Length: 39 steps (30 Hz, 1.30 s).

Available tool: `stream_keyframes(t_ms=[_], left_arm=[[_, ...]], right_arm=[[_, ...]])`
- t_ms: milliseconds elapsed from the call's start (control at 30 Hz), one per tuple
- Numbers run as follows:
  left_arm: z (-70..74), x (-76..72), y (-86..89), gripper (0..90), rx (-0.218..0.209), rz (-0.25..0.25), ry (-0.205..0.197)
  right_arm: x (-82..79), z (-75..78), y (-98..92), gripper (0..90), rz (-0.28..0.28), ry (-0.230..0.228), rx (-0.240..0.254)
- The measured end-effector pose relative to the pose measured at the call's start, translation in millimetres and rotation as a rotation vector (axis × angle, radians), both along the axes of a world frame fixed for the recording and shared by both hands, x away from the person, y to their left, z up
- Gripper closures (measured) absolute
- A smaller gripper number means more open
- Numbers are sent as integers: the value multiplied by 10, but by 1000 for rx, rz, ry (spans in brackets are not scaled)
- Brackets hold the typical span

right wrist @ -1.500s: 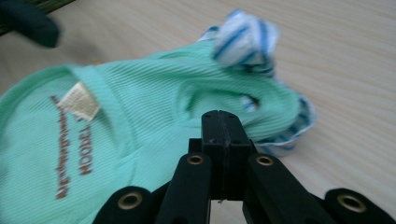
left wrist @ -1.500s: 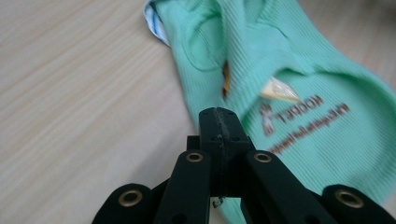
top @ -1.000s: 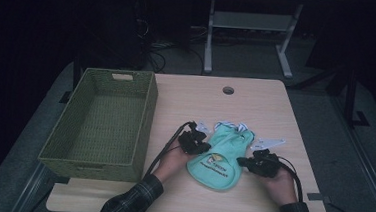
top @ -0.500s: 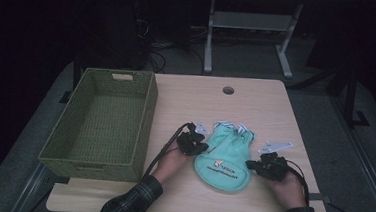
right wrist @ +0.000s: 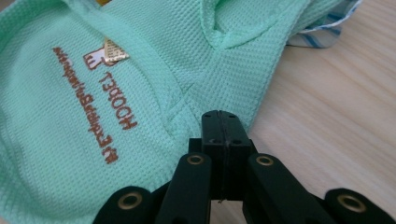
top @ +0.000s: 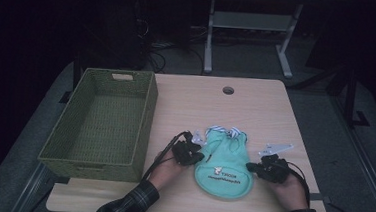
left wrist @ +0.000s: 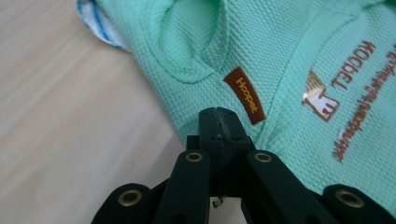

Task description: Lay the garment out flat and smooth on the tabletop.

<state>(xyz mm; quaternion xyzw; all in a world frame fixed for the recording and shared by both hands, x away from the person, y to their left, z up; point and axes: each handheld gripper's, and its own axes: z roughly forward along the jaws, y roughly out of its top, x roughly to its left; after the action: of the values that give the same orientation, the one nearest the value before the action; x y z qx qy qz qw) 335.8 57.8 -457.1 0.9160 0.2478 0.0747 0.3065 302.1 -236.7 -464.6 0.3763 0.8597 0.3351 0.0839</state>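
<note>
From above, the mint pet shirt (top: 223, 162) lies flat at the table's six o'clock, your left gripper (top: 196, 158) at its nine, right gripper (top: 253, 166) at three; left gripper view: jaws pressed together over the side seam; right gripper view: likewise. It's light, limp knit, so pinch the hems

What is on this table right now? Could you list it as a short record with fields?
Garment: small mint-green pet shirt with brown lettering, lying flat
Basket: green woven basket, left of the shirt, nothing inside
Left gripper: jaws shut, at the shirt's left edge
Right gripper: jaws shut, at the shirt's right edge
Surface: light wooden table
</note>
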Motion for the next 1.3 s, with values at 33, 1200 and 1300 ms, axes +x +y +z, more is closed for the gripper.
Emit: stream_keyframes(t_ms=[33, 1200, 1300], left_arm=[[6, -37, 16, 894, 2, -1, 9], [-25, 449, -47, 877, -46, 90, 9], [-23, 440, -43, 885, -27, 90, -2]], right_arm=[[-11, -3, 10, 899, 10, -2, 3], [651, 7, 308, 899, 7, -33, 23], [646, -4, 306, 899, 7, -38, -10]])
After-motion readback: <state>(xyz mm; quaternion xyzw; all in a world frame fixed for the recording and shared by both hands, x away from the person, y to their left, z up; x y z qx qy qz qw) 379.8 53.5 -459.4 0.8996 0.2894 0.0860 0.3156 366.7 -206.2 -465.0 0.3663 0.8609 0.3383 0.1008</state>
